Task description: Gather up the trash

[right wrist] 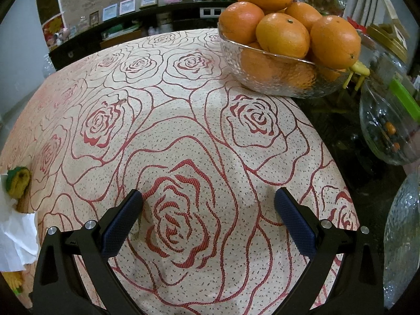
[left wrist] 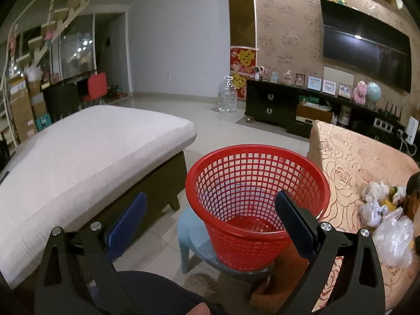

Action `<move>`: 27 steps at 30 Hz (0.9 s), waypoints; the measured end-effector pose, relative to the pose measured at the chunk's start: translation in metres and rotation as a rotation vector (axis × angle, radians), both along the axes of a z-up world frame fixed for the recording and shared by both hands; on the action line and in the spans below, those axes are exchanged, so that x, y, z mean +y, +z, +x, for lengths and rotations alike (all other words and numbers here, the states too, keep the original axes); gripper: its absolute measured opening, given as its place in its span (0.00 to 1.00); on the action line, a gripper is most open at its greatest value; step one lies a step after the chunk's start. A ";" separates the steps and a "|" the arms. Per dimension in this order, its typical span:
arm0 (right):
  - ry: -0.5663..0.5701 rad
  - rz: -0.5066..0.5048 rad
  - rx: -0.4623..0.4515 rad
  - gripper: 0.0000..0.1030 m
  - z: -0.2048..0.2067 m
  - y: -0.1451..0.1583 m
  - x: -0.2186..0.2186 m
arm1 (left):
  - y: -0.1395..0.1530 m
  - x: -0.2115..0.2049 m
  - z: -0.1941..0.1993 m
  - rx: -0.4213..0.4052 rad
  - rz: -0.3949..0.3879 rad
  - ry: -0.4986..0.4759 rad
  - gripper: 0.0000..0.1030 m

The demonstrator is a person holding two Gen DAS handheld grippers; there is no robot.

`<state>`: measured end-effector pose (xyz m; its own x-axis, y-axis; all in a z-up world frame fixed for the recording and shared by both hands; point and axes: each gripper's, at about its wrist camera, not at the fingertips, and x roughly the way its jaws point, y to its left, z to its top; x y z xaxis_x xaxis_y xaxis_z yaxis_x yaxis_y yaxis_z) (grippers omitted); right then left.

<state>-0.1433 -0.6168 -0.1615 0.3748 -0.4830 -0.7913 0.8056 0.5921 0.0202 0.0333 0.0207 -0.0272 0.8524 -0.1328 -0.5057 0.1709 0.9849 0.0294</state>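
on the rose-cloth table: trash uncollected, both grippers empty

beside the table's near corner: red basket [left wrist: 258, 204], empty, perched on a small blue stool [left wrist: 194, 239]. left gripper [left wrist: 210, 225] wide open over it, holding nothing. right gripper [right wrist: 208, 218] wide open above bare table [right wrist: 183, 105], holding nothing. trash pile [left wrist: 386, 210] of crumpled paper and plastic bags lies on the table, well left of the right gripper. risks: light basket tipping off the stool if nudged; a wide sweep striking the glass bowl of oranges [right wrist: 283, 60].

Left view over basket [left wrist: 258, 204], right near tablecloth [right wrist: 183, 136]
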 end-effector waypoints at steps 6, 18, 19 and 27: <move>-0.004 0.063 0.040 0.94 0.002 0.022 0.019 | 0.001 -0.004 0.001 0.007 0.014 0.000 0.91; 0.468 -0.263 -0.417 0.94 0.043 0.144 0.316 | 0.013 -0.013 -0.005 0.006 0.023 -0.009 0.91; 0.530 -0.179 -0.417 0.94 0.057 0.142 0.335 | 0.016 -0.013 -0.006 0.007 0.023 -0.015 0.91; 0.778 -0.121 -0.343 0.94 0.129 0.143 0.456 | 0.038 -0.004 0.001 0.027 -0.031 -0.019 0.91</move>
<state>-0.0145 -0.1608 -0.0189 0.8437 -0.0633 -0.5331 0.1307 0.9874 0.0896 0.0339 0.0164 0.0106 0.8357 -0.1648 -0.5239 0.1900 0.9818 -0.0057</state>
